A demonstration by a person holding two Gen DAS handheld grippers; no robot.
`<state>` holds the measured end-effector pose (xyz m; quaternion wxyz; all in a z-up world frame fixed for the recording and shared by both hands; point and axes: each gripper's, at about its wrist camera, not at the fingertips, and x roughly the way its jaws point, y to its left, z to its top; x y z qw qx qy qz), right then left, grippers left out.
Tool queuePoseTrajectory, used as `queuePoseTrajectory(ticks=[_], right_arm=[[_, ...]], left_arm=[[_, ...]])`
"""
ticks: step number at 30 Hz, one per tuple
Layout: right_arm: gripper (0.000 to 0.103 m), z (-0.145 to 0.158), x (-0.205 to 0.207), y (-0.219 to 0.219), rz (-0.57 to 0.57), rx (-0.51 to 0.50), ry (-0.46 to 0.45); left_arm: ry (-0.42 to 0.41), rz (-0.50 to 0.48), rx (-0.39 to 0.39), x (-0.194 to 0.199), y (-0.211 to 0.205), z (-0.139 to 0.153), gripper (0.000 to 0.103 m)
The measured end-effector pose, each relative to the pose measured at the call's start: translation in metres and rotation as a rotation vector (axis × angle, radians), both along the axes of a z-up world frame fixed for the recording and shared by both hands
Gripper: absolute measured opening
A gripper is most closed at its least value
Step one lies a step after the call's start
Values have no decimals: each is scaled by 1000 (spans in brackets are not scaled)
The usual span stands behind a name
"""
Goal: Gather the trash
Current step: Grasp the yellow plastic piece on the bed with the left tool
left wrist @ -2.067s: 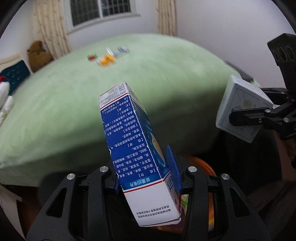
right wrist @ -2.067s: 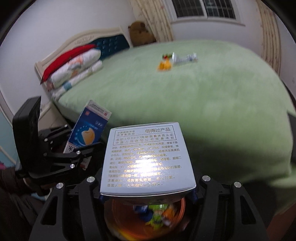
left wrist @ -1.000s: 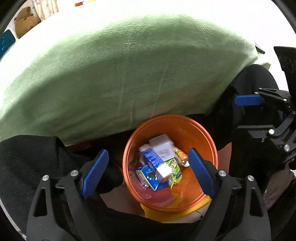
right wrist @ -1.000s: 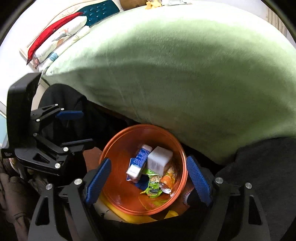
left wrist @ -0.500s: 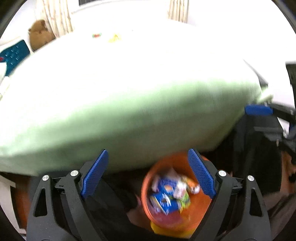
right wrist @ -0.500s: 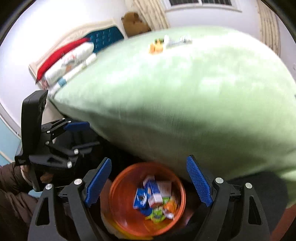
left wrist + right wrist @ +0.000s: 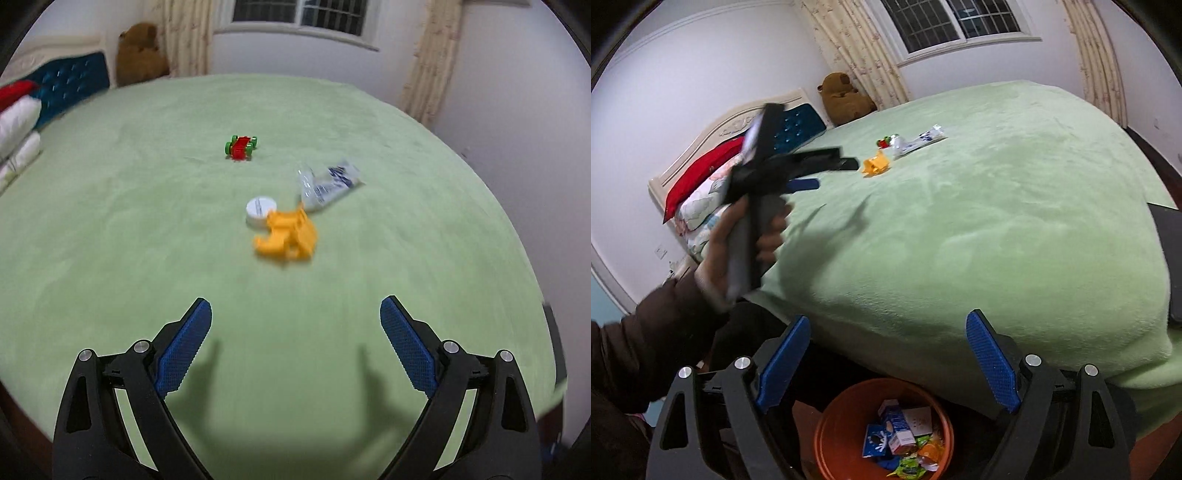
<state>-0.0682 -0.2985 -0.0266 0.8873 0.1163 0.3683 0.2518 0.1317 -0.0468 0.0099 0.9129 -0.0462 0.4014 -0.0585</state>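
Observation:
On the green bed lie an orange plastic piece, a white round lid touching it, a clear crumpled wrapper and a red-and-green toy car. My left gripper hovers over the bed short of them, its jaws opening with nothing between them; in the right wrist view the left gripper is blurred. My right gripper is over the orange bin of cartons and wrappers below the bed's edge, jaws opening and empty.
Red and white pillows lie against a blue tufted headboard at the left. A brown plush toy sits by the curtains under the window. A dark object rests on the bed's right edge. A dark sleeve fills the lower left.
Both cartons were let go into the orange bin. My left gripper then swung up and out over the bed toward the litter. My right gripper rose a little above the bin.

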Motion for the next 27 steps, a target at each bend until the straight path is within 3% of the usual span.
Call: queuePoseTrajectory(ticks=[5,12,16,20,23,27], right_arm=[[86,-2,6,-14,-28,35,-3],[87,-7,16,-20,-24,50,16],[87,-11,20,-19,-24,52,33],[87,-12,24,-17,-26,55,44],[87,-10,26,-14,-17,48,42],[87,-5,35,-9,-3,37,35]], left_arm=[[55,36,6,52,-3,-12,90],[136,80,-66,91,3,-34,90],[103,76,4,90,-4,-38,75],[87,82,-8,89,0,-38,56],[83,79,-53,87,9,-37,56],[79,60,-37,82,10,-35,56]])
